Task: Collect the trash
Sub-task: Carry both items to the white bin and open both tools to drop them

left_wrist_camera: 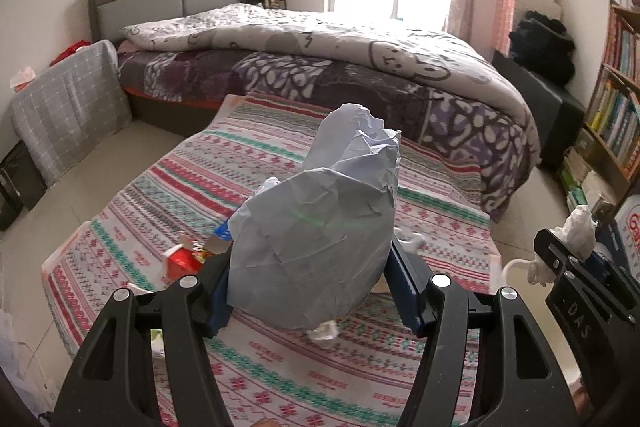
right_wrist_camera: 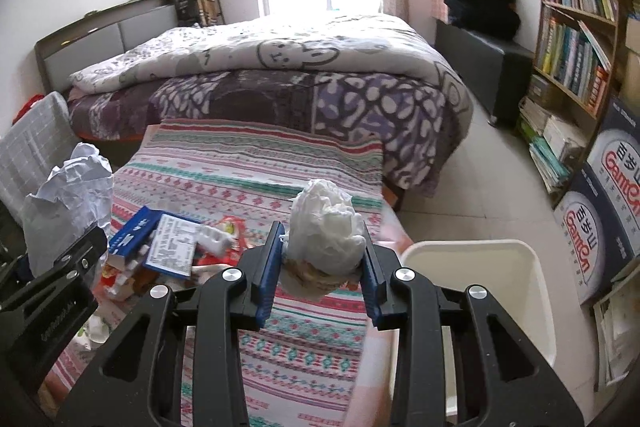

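My left gripper (left_wrist_camera: 310, 267) is shut on a big crumpled ball of grey-white paper (left_wrist_camera: 320, 227), held above the striped mat (left_wrist_camera: 280, 367); the same paper shows at the left of the right wrist view (right_wrist_camera: 68, 195). My right gripper (right_wrist_camera: 322, 259) is shut on a crumpled white tissue wad (right_wrist_camera: 326, 227), also seen at the right of the left wrist view (left_wrist_camera: 576, 231). More trash lies on the mat: a blue and white box (right_wrist_camera: 160, 241), red wrappers (left_wrist_camera: 182, 261) and a small white scrap (left_wrist_camera: 324, 333). A white bin (right_wrist_camera: 480, 291) stands just right of the right gripper.
A bed (right_wrist_camera: 280, 83) with a patterned duvet stands behind the mat. A bookshelf (right_wrist_camera: 576, 27) and printed cartons (right_wrist_camera: 600, 219) line the right wall. A grey checked cushion (left_wrist_camera: 68, 107) leans at the left. A black bench (right_wrist_camera: 484, 75) stands by the window.
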Demonstrator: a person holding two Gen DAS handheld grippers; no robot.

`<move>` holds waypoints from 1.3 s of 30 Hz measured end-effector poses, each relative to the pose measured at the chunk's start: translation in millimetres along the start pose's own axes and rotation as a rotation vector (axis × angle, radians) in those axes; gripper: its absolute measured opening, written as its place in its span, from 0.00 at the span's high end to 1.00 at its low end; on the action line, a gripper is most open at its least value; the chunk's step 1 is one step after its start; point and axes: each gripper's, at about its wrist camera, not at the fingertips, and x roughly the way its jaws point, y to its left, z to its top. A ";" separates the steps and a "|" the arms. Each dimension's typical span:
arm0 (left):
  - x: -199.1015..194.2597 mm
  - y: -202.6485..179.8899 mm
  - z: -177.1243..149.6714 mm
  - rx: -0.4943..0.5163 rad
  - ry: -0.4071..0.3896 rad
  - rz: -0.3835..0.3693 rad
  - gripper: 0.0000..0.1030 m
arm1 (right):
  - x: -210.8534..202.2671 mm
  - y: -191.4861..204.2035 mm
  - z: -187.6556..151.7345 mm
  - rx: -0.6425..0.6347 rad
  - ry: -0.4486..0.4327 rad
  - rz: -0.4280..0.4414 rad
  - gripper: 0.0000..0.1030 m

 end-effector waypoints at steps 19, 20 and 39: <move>18.1 -83.2 -17.5 0.095 0.053 -0.102 0.39 | 20.0 -118.3 4.1 0.246 0.120 -0.135 0.66; 19.1 -89.4 -18.5 0.096 0.059 -0.113 0.39 | 19.8 -125.0 4.4 0.261 0.122 -0.143 0.66; 8.8 -202.2 -51.5 0.262 0.120 -0.298 0.37 | -18.6 -246.9 0.8 0.570 0.027 -0.311 0.11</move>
